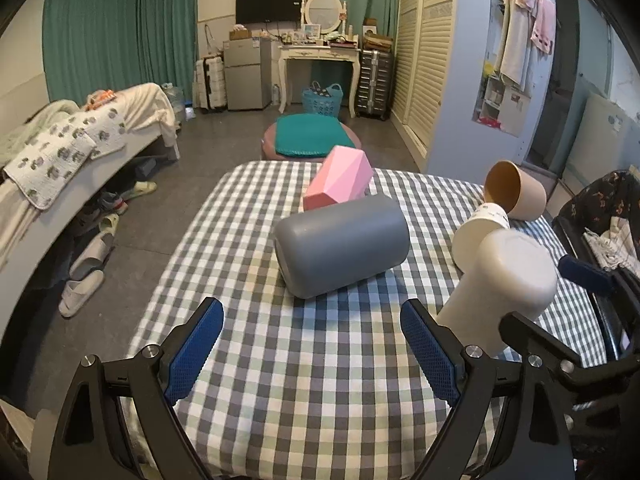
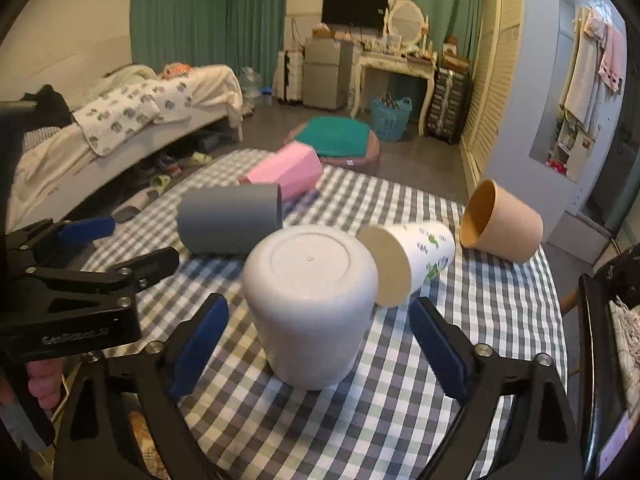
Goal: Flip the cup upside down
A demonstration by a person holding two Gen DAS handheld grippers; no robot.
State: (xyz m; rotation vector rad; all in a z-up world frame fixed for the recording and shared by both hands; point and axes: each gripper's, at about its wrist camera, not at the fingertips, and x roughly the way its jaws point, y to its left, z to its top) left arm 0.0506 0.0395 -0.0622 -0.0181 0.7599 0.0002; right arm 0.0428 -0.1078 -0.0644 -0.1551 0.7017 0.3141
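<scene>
The right gripper (image 2: pixel 318 354) is spread wide open, its blue-padded fingers (image 2: pixel 198 346) on either side of a white cup (image 2: pixel 310 304) without touching it. That cup stands upside down on its rim, base facing up, on the checked tablecloth (image 2: pixel 400 420). The left gripper (image 1: pixel 312 354) is also open and holds nothing, hovering over the cloth with the white cup (image 1: pixel 508 284) just beside its right-hand finger.

Four other cups lie on their sides across the table. A grey cup (image 2: pixel 230 218) rests behind the white one, with a pink faceted cup (image 2: pixel 286 172) touching it further back. A printed paper cup (image 2: pixel 408 262) lies just right of the white cup, its flat base toward the camera. A tan cup (image 2: pixel 502 220) lies near the table's far right edge, mouth open to the left.

The cloth is a grey, white and pale green gingham covering the whole table. Beyond it is a bedroom: a bed (image 1: pixel 80 132) with rumpled blankets on the left, slippers (image 1: pixel 82 292) on the grey floor, green curtains (image 1: pixel 116 28), a round stool with a teal cushion (image 1: pixel 312 136), a cream dressing table (image 1: pixel 320 56) with an oval mirror, a wall television (image 1: pixel 269 4), and a louvred wardrobe (image 1: pixel 420 60) on the right.
</scene>
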